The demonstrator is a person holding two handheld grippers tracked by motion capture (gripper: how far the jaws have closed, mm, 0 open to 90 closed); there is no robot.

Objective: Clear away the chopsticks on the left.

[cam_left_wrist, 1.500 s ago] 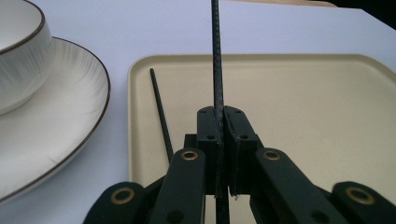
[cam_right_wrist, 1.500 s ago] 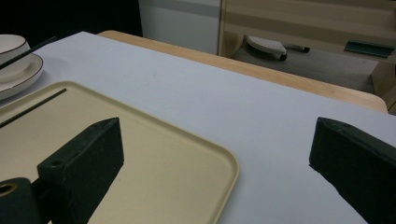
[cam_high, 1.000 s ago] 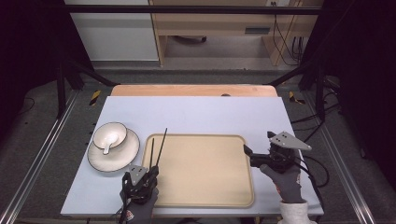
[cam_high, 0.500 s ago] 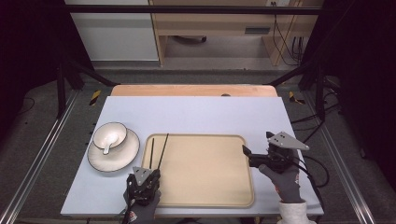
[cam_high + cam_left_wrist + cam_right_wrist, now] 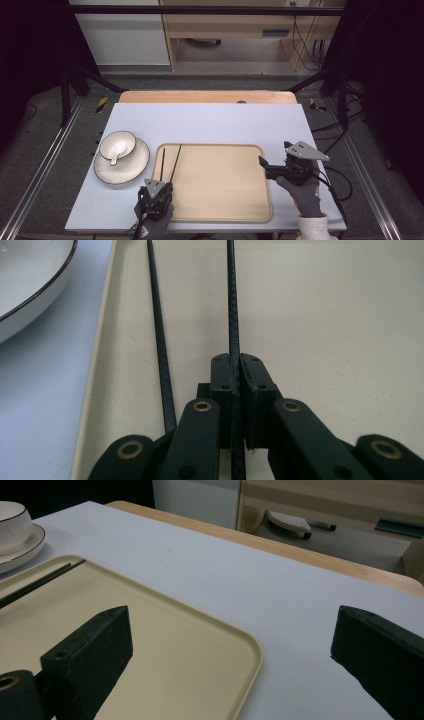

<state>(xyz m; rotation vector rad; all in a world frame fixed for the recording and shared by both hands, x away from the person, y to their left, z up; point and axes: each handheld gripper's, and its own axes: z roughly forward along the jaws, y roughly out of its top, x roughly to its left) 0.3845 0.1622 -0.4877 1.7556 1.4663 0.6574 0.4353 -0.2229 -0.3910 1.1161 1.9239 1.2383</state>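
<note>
Left gripper (image 5: pixel 158 192) sits at the near left corner of the tray (image 5: pixel 250 150). In the left gripper view its fingers (image 5: pixel 222 375) are closed together on the near end of one chopstick (image 5: pixel 232 305), which passes straight between them and runs away from the person along the tray's left side. Judged a firm pinch, though only the near end is held.

The second chopstick (image 5: pixel 159 335) lies loose on the tray floor just to the left of the held one, close to the tray's left rim and roughly parallel, the two spreading slightly toward the far end. In the high view both sticks point away from the person, long axis front to back.

A bowl with a spoon in it (image 5: pixel 117 146) stands on a plate (image 5: pixel 135 165) on the table (image 5: pixel 210 117), just left of the tray and apart from it.

Right gripper (image 5: pixel 263 167) hovers at the tray's right edge, fingers (image 5: pixel 95 650) wide apart and empty, aimed across the tray toward the left.

Judgement: the loose chopstick lies beside the left gripper and across the full tray from the right one, so the left hand is much the nearer; any pickup should take it across its thin width
</note>
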